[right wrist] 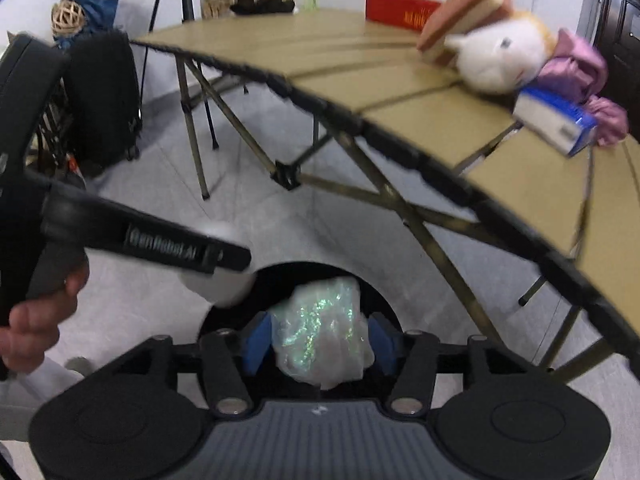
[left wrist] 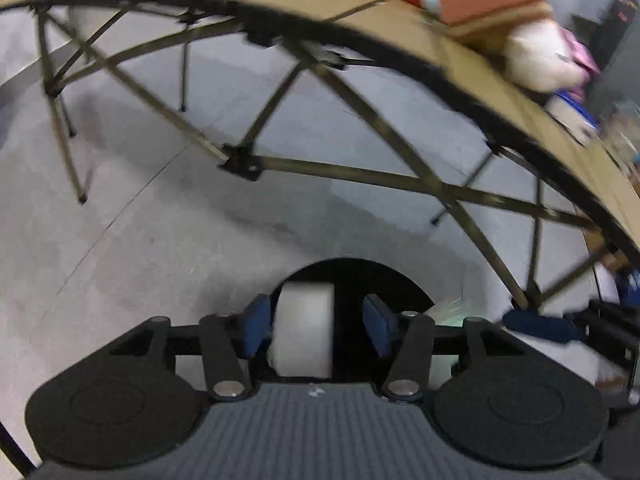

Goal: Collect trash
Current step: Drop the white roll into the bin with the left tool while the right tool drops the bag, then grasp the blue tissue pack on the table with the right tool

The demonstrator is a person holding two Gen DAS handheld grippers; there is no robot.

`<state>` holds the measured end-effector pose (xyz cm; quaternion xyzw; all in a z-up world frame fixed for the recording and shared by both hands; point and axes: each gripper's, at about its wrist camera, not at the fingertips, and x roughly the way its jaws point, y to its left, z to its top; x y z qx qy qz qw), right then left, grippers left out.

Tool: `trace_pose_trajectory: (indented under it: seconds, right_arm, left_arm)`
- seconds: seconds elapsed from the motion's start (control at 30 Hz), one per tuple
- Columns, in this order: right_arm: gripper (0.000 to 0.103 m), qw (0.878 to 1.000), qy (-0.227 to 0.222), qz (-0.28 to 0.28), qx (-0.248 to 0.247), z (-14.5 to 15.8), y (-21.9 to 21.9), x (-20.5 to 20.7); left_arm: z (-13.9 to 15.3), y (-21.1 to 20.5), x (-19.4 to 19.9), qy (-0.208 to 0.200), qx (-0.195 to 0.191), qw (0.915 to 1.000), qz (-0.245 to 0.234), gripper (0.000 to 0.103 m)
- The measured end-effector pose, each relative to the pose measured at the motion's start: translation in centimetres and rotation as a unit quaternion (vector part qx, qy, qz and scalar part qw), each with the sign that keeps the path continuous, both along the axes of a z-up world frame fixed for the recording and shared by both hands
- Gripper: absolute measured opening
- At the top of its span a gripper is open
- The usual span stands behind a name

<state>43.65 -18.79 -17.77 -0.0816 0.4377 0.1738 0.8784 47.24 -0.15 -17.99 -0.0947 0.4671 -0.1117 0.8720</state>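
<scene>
In the left wrist view a white, cup-like piece of trash (left wrist: pixel 304 332) sits between the blue pads of my left gripper (left wrist: pixel 317 326). It leans on the left pad, with a clear gap to the right pad. The dark round mouth of a bin (left wrist: pixel 352 280) is below it. In the right wrist view my right gripper (right wrist: pixel 319 338) stands apart around a crumpled, shimmering plastic wrap (right wrist: pixel 320 332). The wrap fills the gap and looks unsqueezed, over the same bin mouth (right wrist: pixel 380 300). The left gripper (right wrist: pixel 236 258) and white piece (right wrist: pixel 224 288) show at left, held by a hand (right wrist: pixel 36 320).
A tan folding table (right wrist: pixel 400 120) with crossed legs (left wrist: pixel 240 164) arches over the bin. On it lie a red book (right wrist: pixel 400 8), a brown book (right wrist: pixel 460 20), a white plush toy (right wrist: pixel 500 56), pink cloth (right wrist: pixel 576 68) and a blue-white box (right wrist: pixel 556 120). A black bag (right wrist: pixel 104 100) stands at left.
</scene>
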Motion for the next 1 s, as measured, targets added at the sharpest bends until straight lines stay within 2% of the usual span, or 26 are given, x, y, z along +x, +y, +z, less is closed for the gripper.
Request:
trace_pose_trajectory:
  seconds: [0.1, 0.13, 0.23, 0.43, 0.53, 0.57, 0.63, 0.7, 0.77, 0.8, 0.87, 1.0]
  right_arm:
    - [0.057, 1.000, 0.004, -0.004, -0.023, -0.6, -0.1, 0.4]
    - [0.060, 1.000, 0.002, -0.004, -0.024, -0.5, -0.3, 0.3]
    - [0.066, 1.000, -0.003, -0.011, -0.013, 0.0, -1.0, 0.0]
    - [0.067, 1.000, -0.012, -0.011, 0.001, 0.7, -1.8, -0.6]
    - [0.067, 0.999, -0.020, -0.006, 0.028, 2.0, -2.1, -1.3]
    - [0.067, 0.999, -0.026, 0.000, 0.040, 2.9, -2.2, -1.9]
    - [0.067, 0.996, -0.052, 0.016, 0.068, 5.1, -2.5, -3.7]
    - [0.067, 0.989, -0.096, 0.028, 0.110, 7.9, -3.3, -5.5]
    - [0.067, 0.976, -0.152, 0.024, 0.153, 10.7, -4.8, -6.7]
    - [0.067, 0.969, -0.178, 0.009, 0.170, 12.1, -5.8, -6.8]
    - [0.067, 0.957, -0.217, -0.043, 0.189, 14.2, -7.9, -5.7]
    - [0.068, 0.944, -0.238, -0.143, 0.181, 15.0, -11.2, 0.1]
  left_arm:
    - [-0.8, -0.4, 0.8, 0.036, -0.004, 0.9993, -0.001, 0.068]
    - [-0.8, -0.6, 0.8, 0.039, 0.001, 0.9992, -0.002, 0.068]
    - [-0.3, -1.4, 0.6, 0.027, 0.028, 0.9992, -0.006, 0.071]
    - [0.6, -2.0, -0.4, -0.004, 0.064, 0.9978, -0.018, 0.074]
    - [2.2, -2.1, -1.5, -0.022, 0.100, 0.9940, -0.038, 0.074]
    - [3.1, -2.1, -2.2, -0.036, 0.109, 0.9917, -0.059, 0.074]
    - [5.3, -2.0, -4.1, -0.085, 0.118, 0.9847, -0.096, 0.085]
    - [8.2, -1.4, -6.8, -0.180, 0.128, 0.9708, -0.094, 0.090]
    - [10.4, -0.8, -8.3, -0.247, 0.119, 0.9571, -0.094, 0.092]
    - [11.4, -0.7, -8.6, -0.267, 0.107, 0.9534, -0.092, 0.093]
    - [12.8, -0.9, -8.0, -0.284, 0.079, 0.9525, -0.075, 0.094]
    - [14.3, -3.5, -4.2, -0.263, 0.056, 0.9618, -0.050, 0.094]
